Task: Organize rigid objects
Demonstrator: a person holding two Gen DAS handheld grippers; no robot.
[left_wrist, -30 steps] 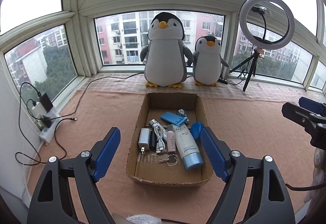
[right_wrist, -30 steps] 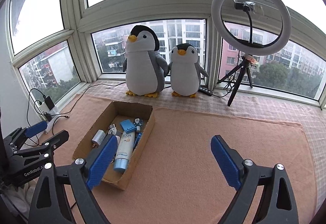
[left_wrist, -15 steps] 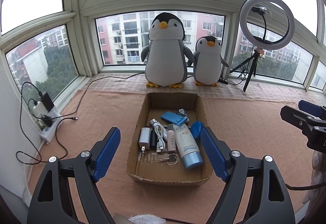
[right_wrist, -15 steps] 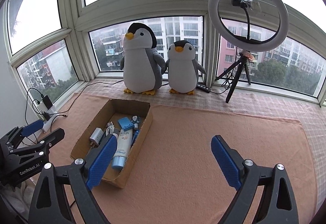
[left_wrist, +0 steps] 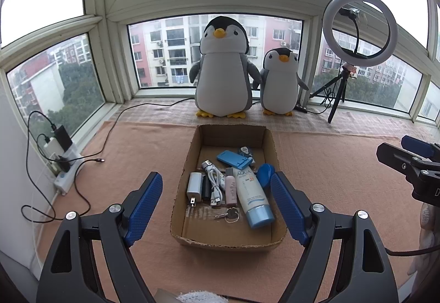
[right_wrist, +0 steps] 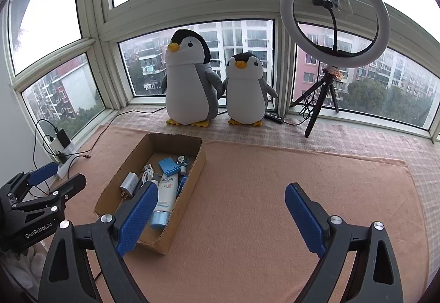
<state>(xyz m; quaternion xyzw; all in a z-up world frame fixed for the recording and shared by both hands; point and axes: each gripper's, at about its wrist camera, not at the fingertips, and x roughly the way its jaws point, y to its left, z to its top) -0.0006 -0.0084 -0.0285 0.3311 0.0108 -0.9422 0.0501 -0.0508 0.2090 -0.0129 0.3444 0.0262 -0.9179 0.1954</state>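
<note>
A shallow cardboard box [left_wrist: 189, 154] [right_wrist: 199, 162] lies on the pink mat. It holds a white sunscreen tube [left_wrist: 251, 194] [right_wrist: 164, 198], a white charger [left_wrist: 194, 183] [right_wrist: 129, 183], a coiled white cable [left_wrist: 214, 179], a pink bottle [left_wrist: 231, 187], a blue stand [left_wrist: 233, 159] [right_wrist: 169, 166], a blue lid [left_wrist: 265, 175] and keys [left_wrist: 229, 215]. My left gripper [left_wrist: 217, 206] is open and empty, raised just before the box. My right gripper [right_wrist: 221, 216] is open and empty, over bare mat right of the box.
Two plush penguins [left_wrist: 224, 69] [left_wrist: 280, 82] stand on the sill behind the box. A ring light on a tripod [right_wrist: 334, 16] stands at the back right. A power strip with chargers and cables [left_wrist: 62, 162] lies at the left wall. Pink mat [right_wrist: 275, 193] stretches right of the box.
The right gripper's view has drifted slightly left and back, so the box sits a little farther away. The left gripper has barely moved. Both stay open.
</note>
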